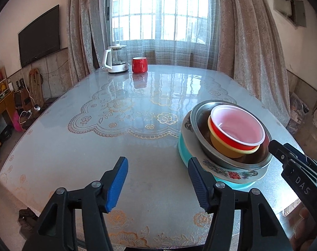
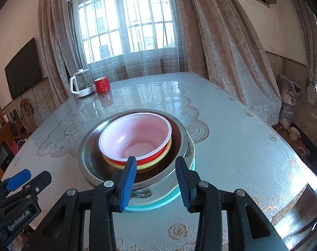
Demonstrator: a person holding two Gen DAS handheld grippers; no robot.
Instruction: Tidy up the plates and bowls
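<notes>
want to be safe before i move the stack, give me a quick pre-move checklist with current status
1. Left gripper open and empty: ok.
2. Right gripper open and empty, at the stack's near edge: ok.
3. Red bowl nested in yellow bowl, both inside steel bowl: ok.
4. Nested bowls level: not ok, they lean in the steel bowl.
5. Steel bowl on floral plate over teal plate: ok.
6. Kettle and mug far from the stack: ok.
7. Whether the plates will slip on the glossy table: cannot tell.
</notes>
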